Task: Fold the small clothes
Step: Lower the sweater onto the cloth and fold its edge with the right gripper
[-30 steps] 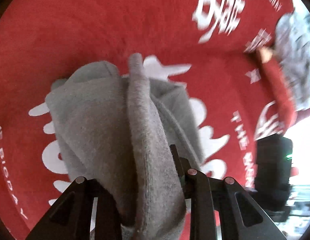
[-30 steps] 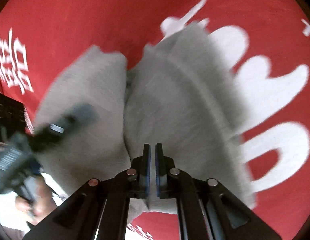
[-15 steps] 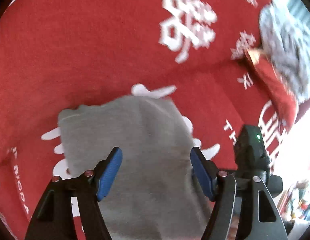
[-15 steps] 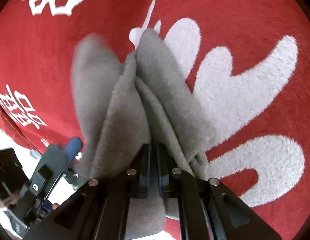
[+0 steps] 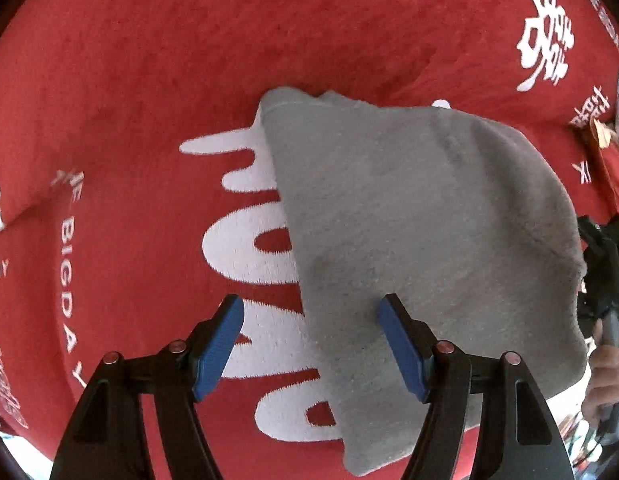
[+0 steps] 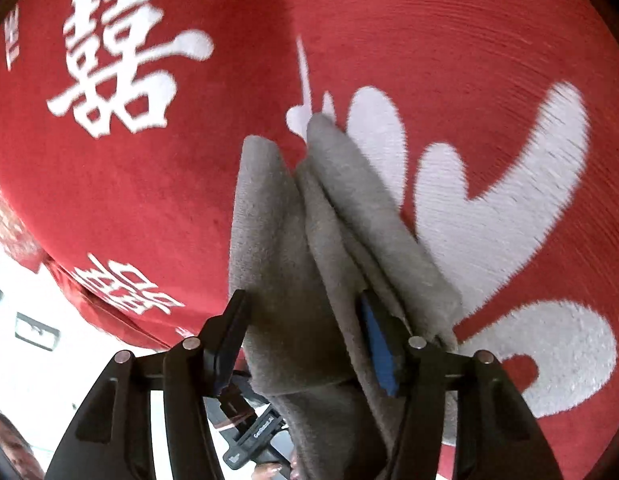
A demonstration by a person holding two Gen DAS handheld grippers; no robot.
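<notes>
Garment [image 5: 421, 216]: uniform mid-grey, fuzzy fleece-like nap, no print or trim visible; same grey in bunched folds in the right wrist view [image 6: 321, 248]. Cloth [image 5: 189, 60] under it: saturated red with white pattern, namely large rounded blob shapes [image 6: 497, 200], Chinese characters [image 6: 121, 64], and small white Latin lettering [image 5: 67, 264] near its left edge. Left gripper [image 5: 309, 318] and right gripper [image 6: 301, 320]: black frames with blue finger pads [image 5: 219, 348].

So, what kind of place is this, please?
Probably a home, perhaps a bed or table draped in a festive cover. A gray garment lies on a red plush cloth with white double-happiness characters, and a white wall with an outlet plate shows behind.
</notes>
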